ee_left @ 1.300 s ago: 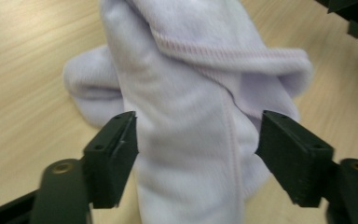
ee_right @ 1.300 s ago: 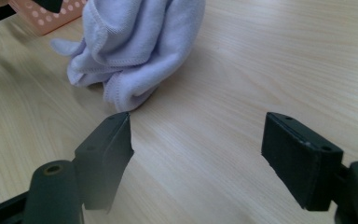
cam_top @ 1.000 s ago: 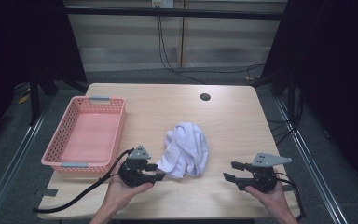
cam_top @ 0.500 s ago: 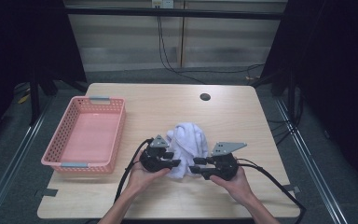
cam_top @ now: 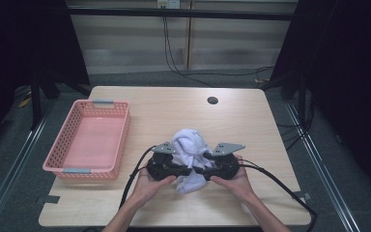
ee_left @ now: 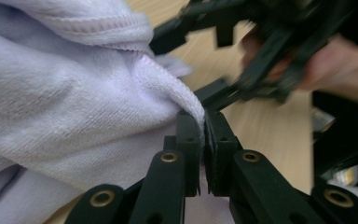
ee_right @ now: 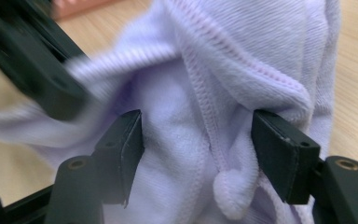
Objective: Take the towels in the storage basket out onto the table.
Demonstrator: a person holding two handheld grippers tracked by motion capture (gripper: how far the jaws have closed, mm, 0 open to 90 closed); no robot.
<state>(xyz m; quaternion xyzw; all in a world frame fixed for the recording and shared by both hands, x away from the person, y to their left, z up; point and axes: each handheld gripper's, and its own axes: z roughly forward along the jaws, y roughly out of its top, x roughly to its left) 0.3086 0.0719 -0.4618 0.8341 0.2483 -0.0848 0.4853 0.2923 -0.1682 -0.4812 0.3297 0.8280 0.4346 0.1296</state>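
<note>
A wooden counter [cam_top: 251, 125] is carrying a pink plastic basket [cam_top: 88, 140] at its left and a crumpled white towel [cam_top: 189, 150] near the front edge. The left hand-held gripper [cam_top: 181, 170] is pinching a towel fold, jaws closed tight. The right hand-held gripper [cam_top: 199, 170] is standing wide, having just opened, with towel bunched between its jaws.

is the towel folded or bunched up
Bunched up: the white towel sits in a crumpled heap on the table, folds running every way.
</note>
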